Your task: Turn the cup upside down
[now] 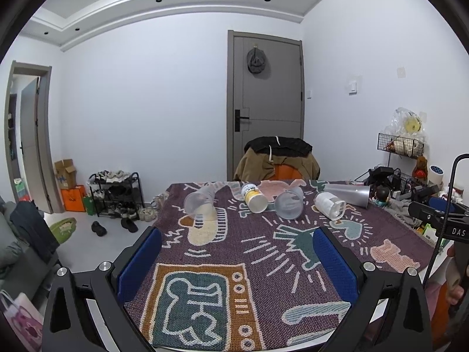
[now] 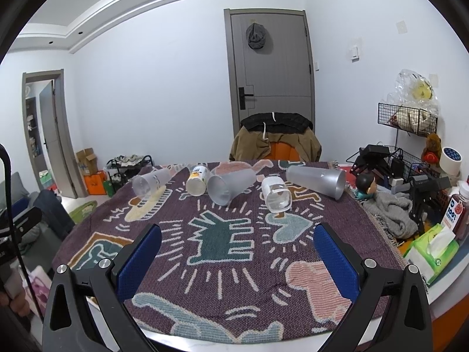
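While both tools hang back at the near edge, the patterned cloth point(image 2: 222, 264) carries five cups lying on their sides along its far end. Left gripper point(image 1: 237, 261) and right gripper point(image 2: 237, 261) gape wide, empty. Approach stage, I'd say: reach in, pinch the frosted cup point(image 2: 231, 183), upend it.

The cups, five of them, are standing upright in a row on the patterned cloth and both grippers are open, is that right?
Not quite: the cups are lying on their sides, not upright, as the right wrist view shows. The rest holds: there are five in a row on the patterned cloth, and the left gripper and right gripper are both open.
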A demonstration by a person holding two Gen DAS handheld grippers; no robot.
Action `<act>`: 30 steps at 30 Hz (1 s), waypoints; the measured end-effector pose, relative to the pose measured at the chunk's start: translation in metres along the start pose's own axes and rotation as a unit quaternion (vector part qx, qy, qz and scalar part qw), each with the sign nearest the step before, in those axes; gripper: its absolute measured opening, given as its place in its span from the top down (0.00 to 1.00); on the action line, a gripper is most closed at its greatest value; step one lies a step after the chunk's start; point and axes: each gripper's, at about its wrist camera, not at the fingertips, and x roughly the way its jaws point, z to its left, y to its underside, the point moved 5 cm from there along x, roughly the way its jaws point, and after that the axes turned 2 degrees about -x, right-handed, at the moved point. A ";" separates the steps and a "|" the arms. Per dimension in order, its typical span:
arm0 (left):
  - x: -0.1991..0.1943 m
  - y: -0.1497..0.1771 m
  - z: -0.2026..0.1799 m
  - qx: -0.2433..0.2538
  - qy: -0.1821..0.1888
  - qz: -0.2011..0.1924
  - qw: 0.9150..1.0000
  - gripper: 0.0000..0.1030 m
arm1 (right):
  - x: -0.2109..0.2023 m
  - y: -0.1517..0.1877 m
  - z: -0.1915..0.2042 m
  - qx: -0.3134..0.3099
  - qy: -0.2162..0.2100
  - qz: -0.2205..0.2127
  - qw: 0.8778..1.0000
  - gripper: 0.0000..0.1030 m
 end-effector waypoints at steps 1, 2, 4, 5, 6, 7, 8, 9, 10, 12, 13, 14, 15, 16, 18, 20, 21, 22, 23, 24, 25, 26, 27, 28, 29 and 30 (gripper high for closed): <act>0.000 0.000 0.000 0.000 0.001 0.000 1.000 0.00 | 0.000 0.000 0.000 0.000 0.000 0.000 1.000 0.00; 0.000 0.000 0.000 0.000 0.001 -0.001 1.000 0.00 | -0.001 0.000 0.000 -0.001 0.000 -0.001 1.000 0.00; -0.001 0.000 0.001 0.000 0.000 -0.001 1.000 0.00 | 0.000 0.000 0.000 0.000 0.000 0.000 1.000 0.00; -0.001 0.000 0.001 0.000 0.001 -0.001 1.000 0.00 | 0.000 0.000 0.000 -0.001 0.000 0.001 1.000 0.00; -0.002 0.000 0.002 -0.001 0.000 0.000 1.000 0.00 | 0.001 0.000 0.000 -0.001 0.000 0.001 1.000 0.00; -0.002 0.001 0.002 -0.002 -0.001 0.000 1.000 0.00 | 0.001 0.001 0.001 -0.001 0.000 0.001 1.000 0.00; -0.001 0.000 0.003 -0.003 -0.001 0.000 1.000 0.00 | 0.001 0.001 0.001 -0.001 0.000 0.002 1.000 0.00; -0.001 -0.001 0.003 -0.003 -0.001 0.001 1.000 0.00 | 0.001 0.001 0.001 -0.001 0.000 0.001 1.000 0.00; -0.001 -0.001 0.004 -0.004 -0.001 0.001 1.000 0.00 | 0.001 0.001 0.002 -0.001 -0.001 0.001 1.000 0.00; 0.001 0.000 0.006 -0.009 0.000 0.002 1.000 0.00 | 0.002 0.002 0.003 -0.003 -0.007 0.004 1.000 0.00; 0.002 0.000 0.007 -0.011 0.000 0.003 1.000 0.00 | 0.003 0.002 0.004 -0.006 -0.007 0.006 1.000 0.00; 0.004 0.000 0.009 -0.015 -0.001 0.005 1.000 0.00 | 0.005 0.002 0.005 -0.008 -0.007 0.006 1.000 0.00; 0.006 0.001 0.011 -0.018 -0.002 0.007 1.000 0.00 | 0.006 0.002 0.006 -0.010 -0.007 0.006 1.000 0.00; 0.008 0.001 0.013 -0.021 -0.002 0.007 1.000 0.00 | 0.007 0.003 0.006 -0.011 -0.008 0.006 1.000 0.00; 0.011 0.002 0.016 -0.026 -0.004 0.009 1.000 0.00 | 0.010 0.002 0.006 -0.010 -0.012 0.007 1.000 0.00; 0.016 0.002 0.019 -0.030 -0.007 0.011 0.999 0.00 | 0.014 0.001 0.005 -0.007 -0.016 0.007 1.000 0.00; 0.019 0.001 0.021 -0.033 -0.009 0.013 0.999 0.00 | 0.016 -0.001 0.003 -0.004 -0.017 0.007 1.000 0.00; 0.021 0.001 0.022 -0.035 -0.010 0.014 0.999 0.00 | 0.019 -0.002 0.001 0.002 -0.019 0.007 1.000 0.00; 0.025 0.000 0.024 -0.039 -0.011 0.015 0.999 0.00 | 0.021 -0.004 0.000 0.009 -0.021 0.007 1.000 0.00; 0.028 -0.001 0.026 -0.042 -0.011 0.017 0.999 0.00 | 0.023 -0.004 -0.002 0.014 -0.022 0.008 1.000 0.00; 0.032 -0.003 0.028 -0.044 -0.009 0.018 0.999 0.00 | 0.027 -0.006 -0.005 0.020 -0.024 0.010 0.999 0.00; 0.034 -0.004 0.027 -0.045 -0.009 0.019 0.999 0.00 | 0.030 -0.007 -0.006 0.024 -0.025 0.012 0.999 0.00; 0.038 -0.005 0.028 -0.047 -0.009 0.019 0.999 0.00 | 0.034 -0.008 -0.008 0.026 -0.024 0.015 0.999 0.00; 0.042 -0.007 0.029 -0.048 -0.009 0.021 0.999 0.00 | 0.039 -0.010 -0.009 0.028 -0.022 0.018 0.999 0.00; 0.045 -0.008 0.028 -0.048 -0.008 0.022 0.999 0.00 | 0.043 -0.012 -0.010 0.031 -0.021 0.021 0.999 0.00; 0.049 -0.009 0.028 -0.047 -0.007 0.025 0.999 0.00 | 0.048 -0.014 -0.012 0.036 -0.020 0.026 0.999 0.00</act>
